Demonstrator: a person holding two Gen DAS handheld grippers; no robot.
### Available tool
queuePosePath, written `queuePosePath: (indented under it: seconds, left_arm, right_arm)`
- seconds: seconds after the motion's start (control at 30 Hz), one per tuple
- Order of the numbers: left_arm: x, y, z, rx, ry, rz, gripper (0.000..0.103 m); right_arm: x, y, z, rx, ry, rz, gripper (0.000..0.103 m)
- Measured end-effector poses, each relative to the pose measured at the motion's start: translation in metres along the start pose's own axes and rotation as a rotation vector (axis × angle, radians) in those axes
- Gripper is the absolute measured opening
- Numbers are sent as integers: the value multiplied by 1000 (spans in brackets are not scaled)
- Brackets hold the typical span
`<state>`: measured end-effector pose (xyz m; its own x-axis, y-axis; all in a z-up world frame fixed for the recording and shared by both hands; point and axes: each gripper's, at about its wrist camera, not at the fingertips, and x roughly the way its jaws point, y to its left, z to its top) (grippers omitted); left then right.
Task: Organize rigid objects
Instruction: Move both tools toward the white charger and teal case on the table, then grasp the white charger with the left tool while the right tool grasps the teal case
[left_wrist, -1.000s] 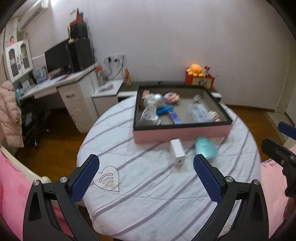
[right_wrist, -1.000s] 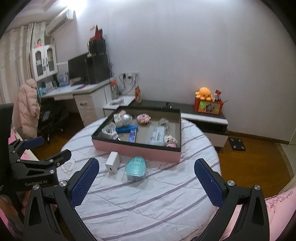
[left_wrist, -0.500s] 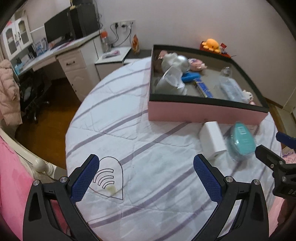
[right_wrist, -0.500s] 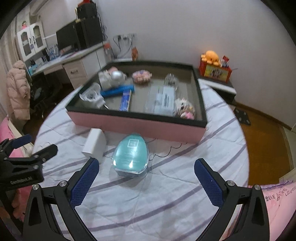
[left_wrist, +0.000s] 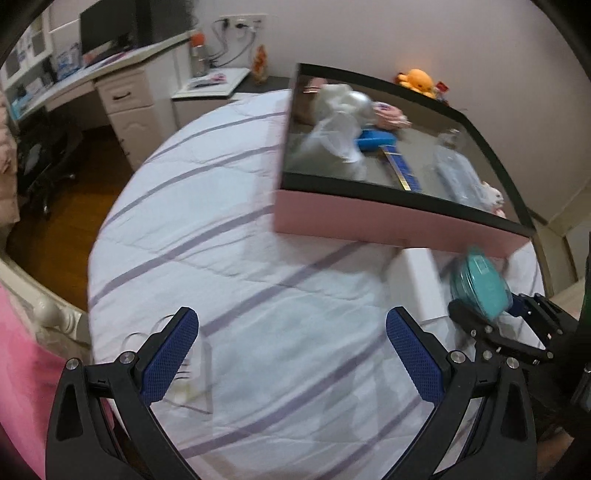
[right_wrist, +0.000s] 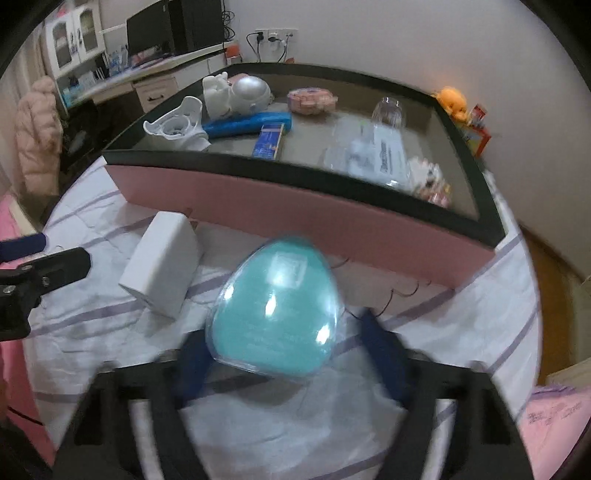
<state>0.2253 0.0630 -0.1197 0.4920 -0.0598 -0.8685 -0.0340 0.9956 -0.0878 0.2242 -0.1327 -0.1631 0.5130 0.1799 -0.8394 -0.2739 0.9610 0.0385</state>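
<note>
Bedroom; round table (left_wrist: 258, 229) under a white cloth with purple stripes, a desk (left_wrist: 110, 74) with a monitor by the far wall. A shallow pink tray (right_wrist: 295, 218) with a black rim sits toward the table's far edge.

The teal egg-shaped case (right_wrist: 275, 314) lies on the cloth just in front of the tray's near wall, toward the table's right edge. The right gripper (right_wrist: 291, 350) has closed in on it since half a second ago: then the case lay well ahead of wide-spread fingers, now the blue pads flank its near end, one on each side. The jaws have narrowed to about the case's width. Motion blur hides whether the pads are touching it.

A white box (right_wrist: 162, 262) stands just left of the case, tilted, one end near the tray wall.

The left gripper (left_wrist: 291, 354) hovers over the cloth near the table's near edge, jaws wide apart, holding nothing. It has moved closer to the table than before; the tray now looks larger in its view.

Inside the tray: a white cup-shaped part (right_wrist: 177, 127), a silver ball (right_wrist: 251, 90), a blue tube (right_wrist: 247, 123), a clear packet (right_wrist: 373, 155).
</note>
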Motion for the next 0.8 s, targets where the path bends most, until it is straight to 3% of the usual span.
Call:
queuePosePath:
  seconds: [0.3, 0.43, 0.57, 0.63, 0.7, 0.8]
  left_arm:
    - [19, -62, 12, 127, 55, -64, 103]
    - [13, -76, 17, 147, 30, -71, 103]
    - [27, -88, 20, 170, 64, -70, 103]
    - [41, -97, 19, 188, 103, -102, 98]
    - [48, -101, 17, 194, 110, -131, 80]
    - [47, -113, 11, 289, 55, -49, 62]
  right_arm:
    - [-14, -36, -12, 48, -9, -5, 55]
    - [-12, -47, -10, 67, -9, -8, 55]
    - [-12, -57, -11, 81, -16, -3, 55]
    - [-12, -60, -12, 87, -21, 6, 55]
    - [-11, -60, -13, 70, -21, -5, 55]
    - [-10, -57, -14, 52, -31, -15, 55]
